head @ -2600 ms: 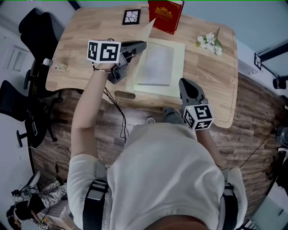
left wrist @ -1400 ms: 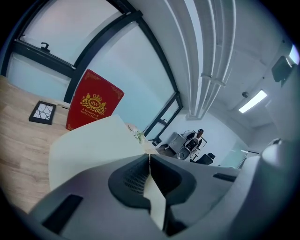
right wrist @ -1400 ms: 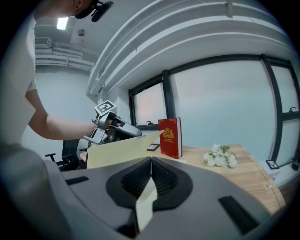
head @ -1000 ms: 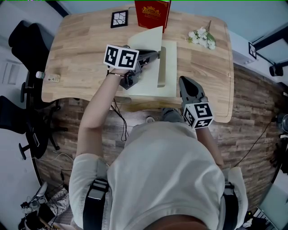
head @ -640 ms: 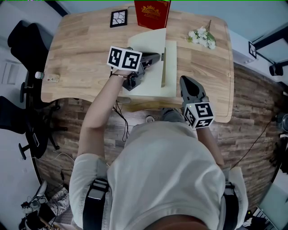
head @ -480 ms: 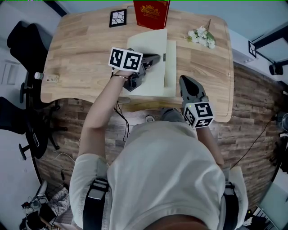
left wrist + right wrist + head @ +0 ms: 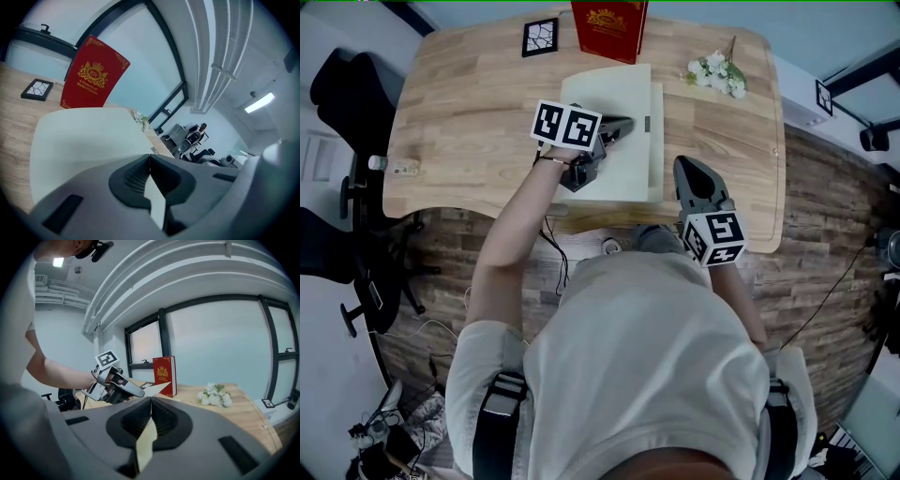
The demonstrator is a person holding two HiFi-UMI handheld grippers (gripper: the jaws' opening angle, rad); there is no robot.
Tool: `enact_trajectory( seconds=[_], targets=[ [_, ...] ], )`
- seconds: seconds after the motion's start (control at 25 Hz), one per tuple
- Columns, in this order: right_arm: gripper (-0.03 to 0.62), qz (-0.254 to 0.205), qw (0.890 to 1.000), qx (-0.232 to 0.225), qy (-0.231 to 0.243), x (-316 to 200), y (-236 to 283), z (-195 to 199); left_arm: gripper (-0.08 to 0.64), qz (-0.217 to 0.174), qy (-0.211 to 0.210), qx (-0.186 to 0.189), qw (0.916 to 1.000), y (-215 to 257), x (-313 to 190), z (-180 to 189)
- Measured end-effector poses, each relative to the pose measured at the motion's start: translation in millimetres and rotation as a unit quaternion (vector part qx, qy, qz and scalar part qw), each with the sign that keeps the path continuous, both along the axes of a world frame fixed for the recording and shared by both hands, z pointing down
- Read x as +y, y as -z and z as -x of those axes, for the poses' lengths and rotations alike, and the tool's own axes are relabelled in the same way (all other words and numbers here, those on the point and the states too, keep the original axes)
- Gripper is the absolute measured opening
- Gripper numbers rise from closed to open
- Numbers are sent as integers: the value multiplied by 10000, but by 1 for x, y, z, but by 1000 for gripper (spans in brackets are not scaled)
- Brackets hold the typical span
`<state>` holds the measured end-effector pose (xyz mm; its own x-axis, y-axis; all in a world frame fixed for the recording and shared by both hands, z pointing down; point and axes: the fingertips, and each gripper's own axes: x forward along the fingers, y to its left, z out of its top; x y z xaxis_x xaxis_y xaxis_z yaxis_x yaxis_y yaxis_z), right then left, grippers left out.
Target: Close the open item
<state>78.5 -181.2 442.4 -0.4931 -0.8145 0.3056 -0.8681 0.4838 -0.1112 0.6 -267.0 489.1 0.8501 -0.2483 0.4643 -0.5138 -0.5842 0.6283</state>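
On the wooden table, the cream folder lay almost flat shut, its cover pinched in the closed left gripper; the right gripper apparently clamped its near edge.

Pale cream folder, flat on wooden desk, cover nearly shut, narrow strip uncovered along right edge

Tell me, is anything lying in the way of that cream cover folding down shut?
Nothing visible does. The left gripper pinches the cover, which lies almost flat on the folder; only a thin grey strip of the inside shows along its right edge. The red book and the flowers stand clear of it.
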Motion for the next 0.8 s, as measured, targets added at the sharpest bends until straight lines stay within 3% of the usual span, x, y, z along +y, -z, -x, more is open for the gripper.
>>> enact_trajectory(
  seconds=[0.8],
  targets=[
    [18, 87, 9999, 9, -71, -4, -7, -10, 21, 372, -39, -350, 9987, -43, 2, -15]
  ],
)
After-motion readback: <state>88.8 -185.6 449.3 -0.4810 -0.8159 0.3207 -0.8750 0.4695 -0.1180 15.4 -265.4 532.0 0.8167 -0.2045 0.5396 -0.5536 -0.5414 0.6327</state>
